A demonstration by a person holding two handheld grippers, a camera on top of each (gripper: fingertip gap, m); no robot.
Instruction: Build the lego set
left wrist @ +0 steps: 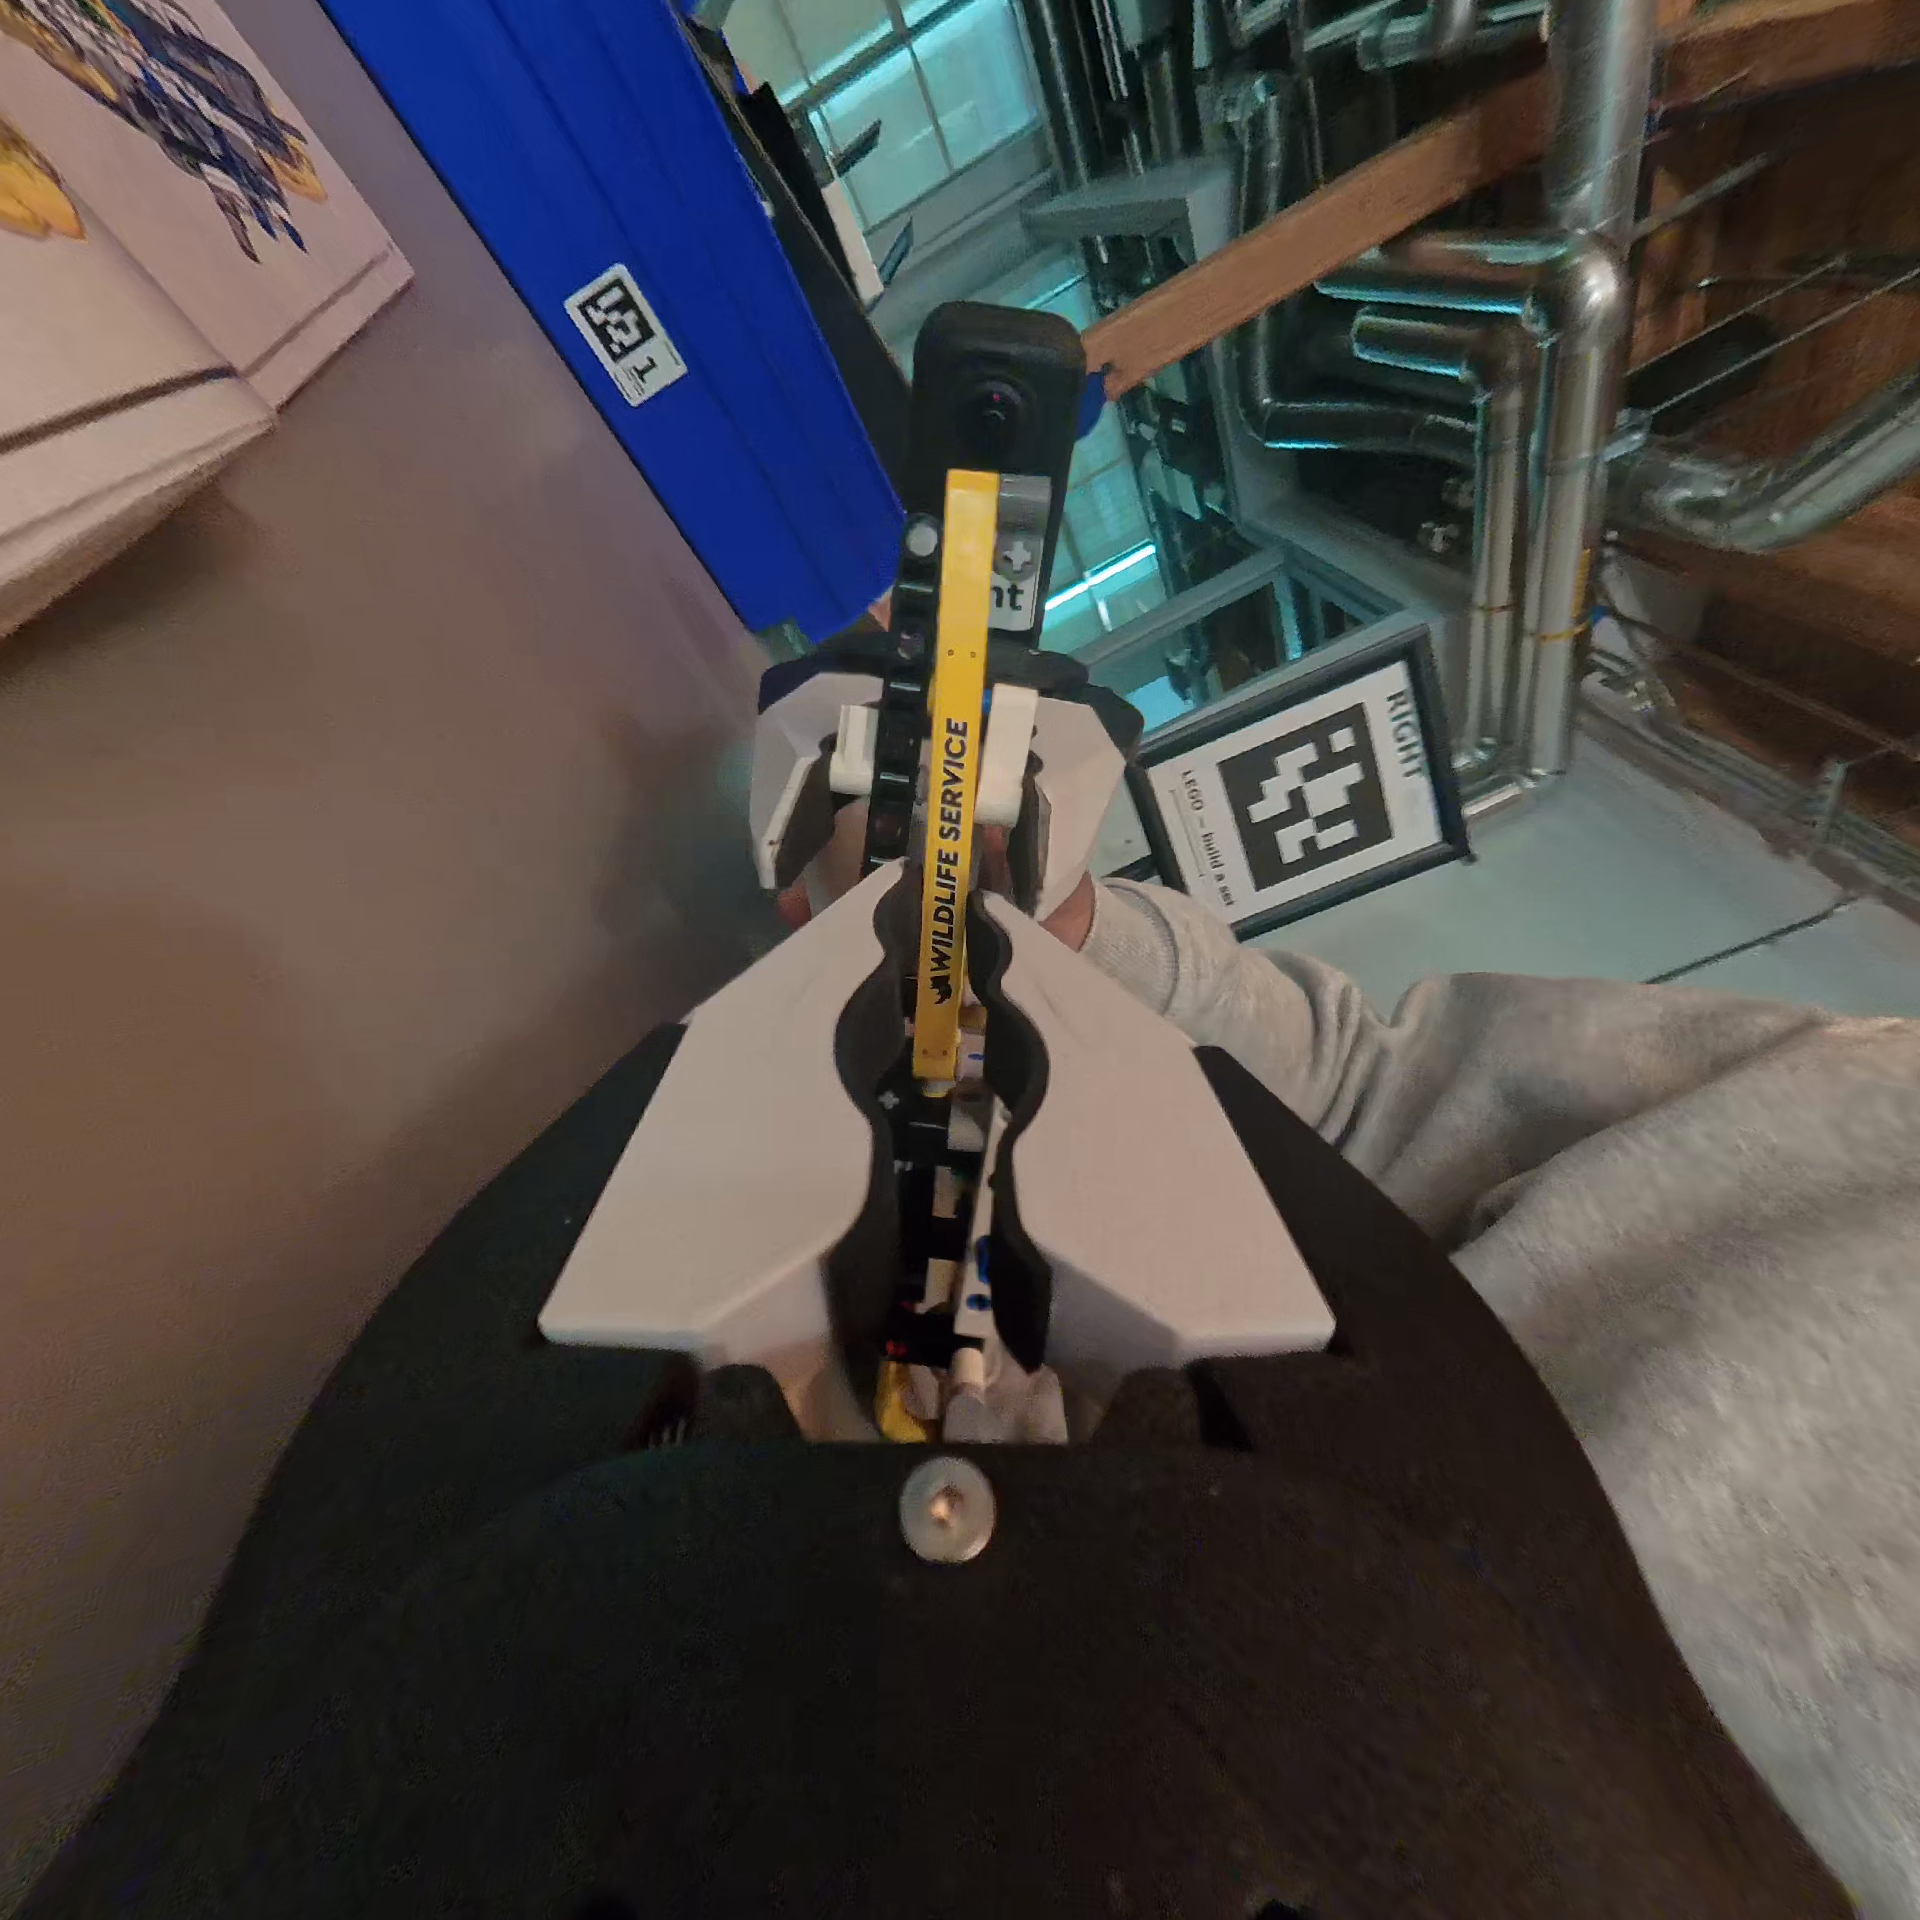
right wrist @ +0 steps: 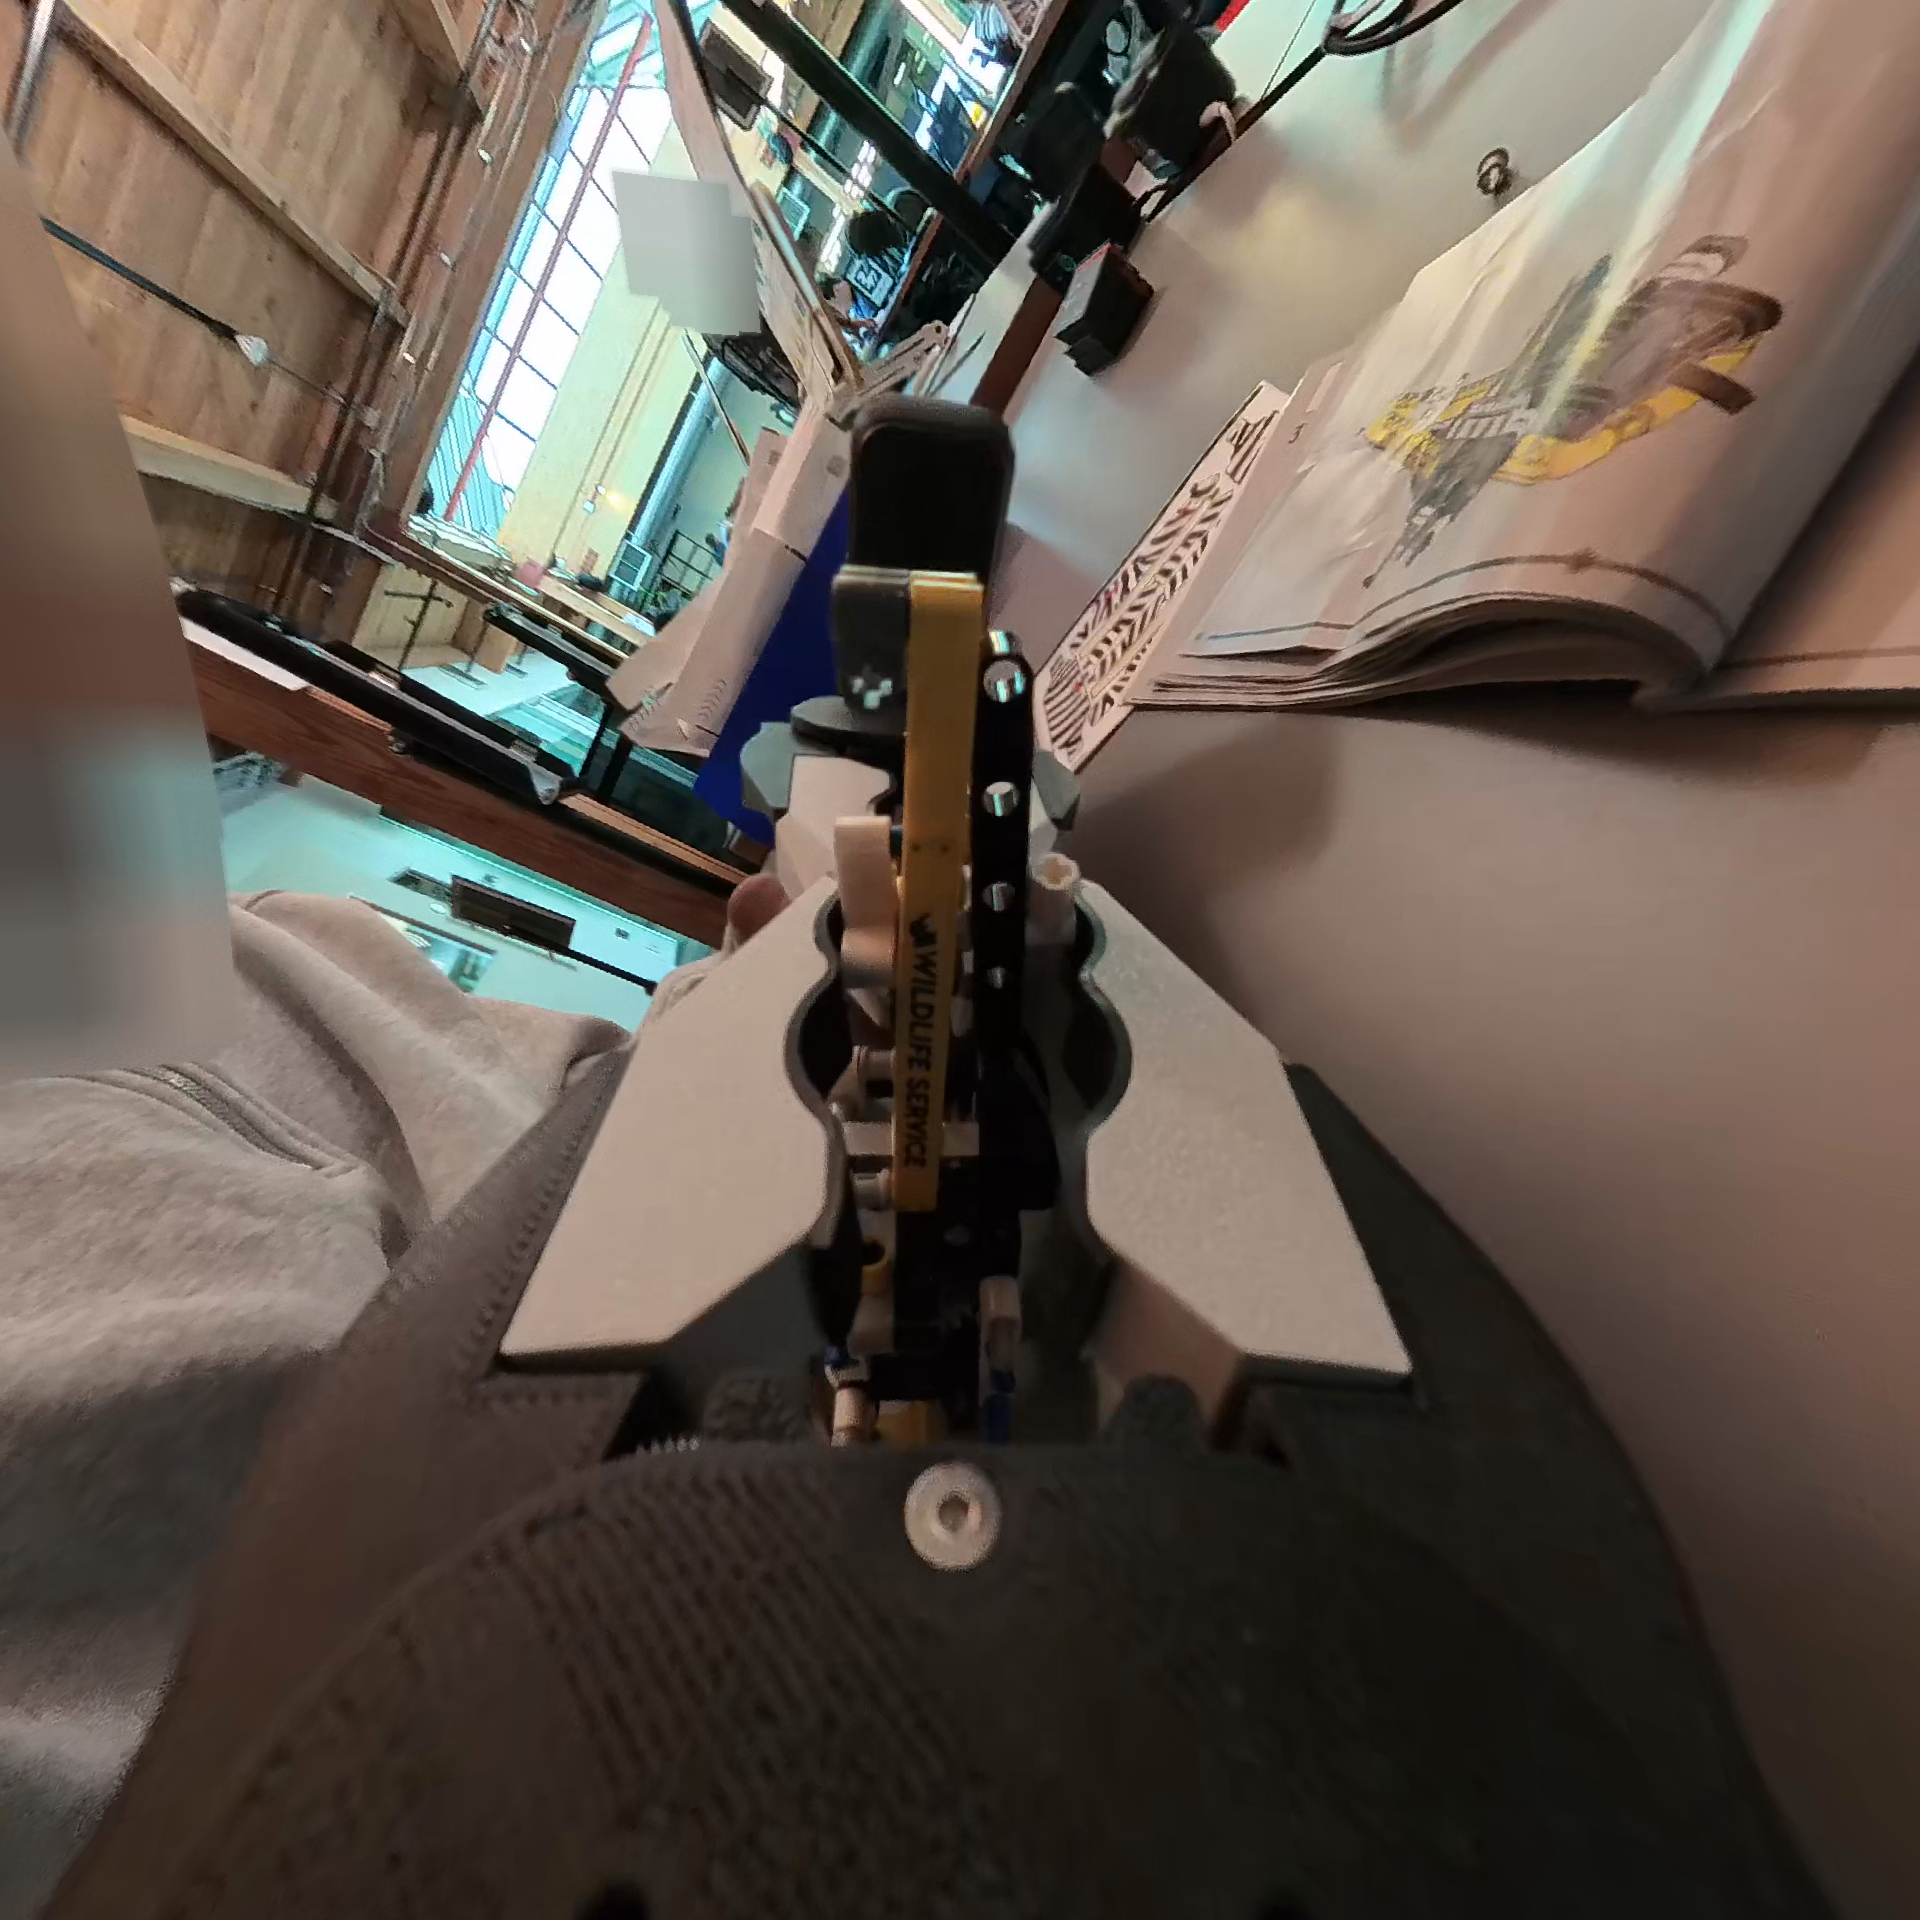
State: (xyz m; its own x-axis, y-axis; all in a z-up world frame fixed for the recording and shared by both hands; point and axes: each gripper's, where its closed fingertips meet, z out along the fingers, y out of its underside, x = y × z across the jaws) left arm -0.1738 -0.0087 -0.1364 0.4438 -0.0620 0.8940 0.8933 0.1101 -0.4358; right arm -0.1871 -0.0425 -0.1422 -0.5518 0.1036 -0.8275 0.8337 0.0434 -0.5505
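Partly built lego set held between both grippers, mid-build

The left gripper [left wrist: 940, 935] and right gripper [right wrist: 951, 935] each pinch the black-and-yellow lego assembly [left wrist: 951, 831] from opposite ends; instruction booklet [right wrist: 1558, 468] open at 2 o'clock, so steps likely remain

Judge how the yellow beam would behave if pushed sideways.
The yellow beam looks thin and long, so probably bends slightly. Both grippers, left and right, clamp its assembly, so it likely won't slip. Pinned joints might pop apart.
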